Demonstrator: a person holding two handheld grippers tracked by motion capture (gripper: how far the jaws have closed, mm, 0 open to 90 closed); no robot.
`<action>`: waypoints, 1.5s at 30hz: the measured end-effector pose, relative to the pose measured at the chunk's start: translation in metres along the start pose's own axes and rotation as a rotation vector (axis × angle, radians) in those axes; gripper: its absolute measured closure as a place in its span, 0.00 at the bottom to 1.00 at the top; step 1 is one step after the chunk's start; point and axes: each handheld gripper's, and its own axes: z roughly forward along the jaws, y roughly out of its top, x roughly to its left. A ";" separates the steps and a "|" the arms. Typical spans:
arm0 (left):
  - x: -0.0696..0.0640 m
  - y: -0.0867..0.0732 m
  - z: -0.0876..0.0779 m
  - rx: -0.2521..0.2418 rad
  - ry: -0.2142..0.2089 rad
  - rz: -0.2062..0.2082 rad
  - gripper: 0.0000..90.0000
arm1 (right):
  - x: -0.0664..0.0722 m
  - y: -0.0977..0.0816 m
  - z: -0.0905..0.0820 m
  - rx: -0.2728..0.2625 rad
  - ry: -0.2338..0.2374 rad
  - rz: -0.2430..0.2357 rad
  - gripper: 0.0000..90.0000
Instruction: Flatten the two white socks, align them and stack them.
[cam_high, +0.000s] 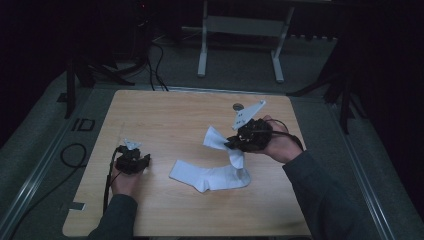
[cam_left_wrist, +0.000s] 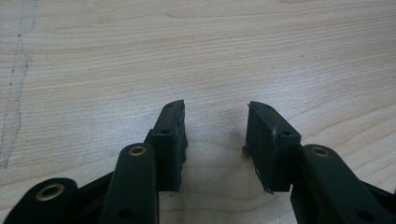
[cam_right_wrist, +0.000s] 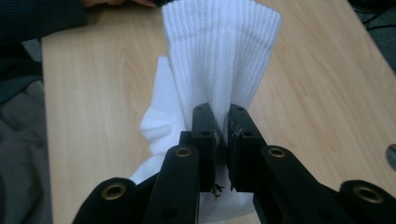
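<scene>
Right gripper (cam_right_wrist: 220, 122) pinching white sock (cam_right_wrist: 219, 56) — lifted, left gripper (cam_left_wrist: 215, 122) agape

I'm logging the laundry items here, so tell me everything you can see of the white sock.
The white sock is ribbed knit fabric, soft and limp. Its foot lies flat on the wooden table, while the cuff end is lifted and pinched between the closed jaws of the right tool. The cuff fans out above the jaws.

My wooden bench (cam_high: 165, 115) stands on grey floor (cam_high: 240, 70) in a dim room; beyond it, a white-legged table frame (cam_high: 240, 30), black cables (cam_high: 155, 65).
</scene>
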 end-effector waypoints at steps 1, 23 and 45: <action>0.000 0.000 0.000 0.000 0.001 0.000 0.64 | 0.002 -0.002 0.000 0.000 0.007 -0.002 0.92; 0.000 0.000 0.000 0.002 0.000 0.003 0.64 | 0.016 -0.021 0.063 0.025 0.035 0.012 0.90; 0.000 0.000 0.000 0.003 -0.001 0.003 0.64 | 0.032 -0.004 0.122 0.023 0.050 0.024 0.91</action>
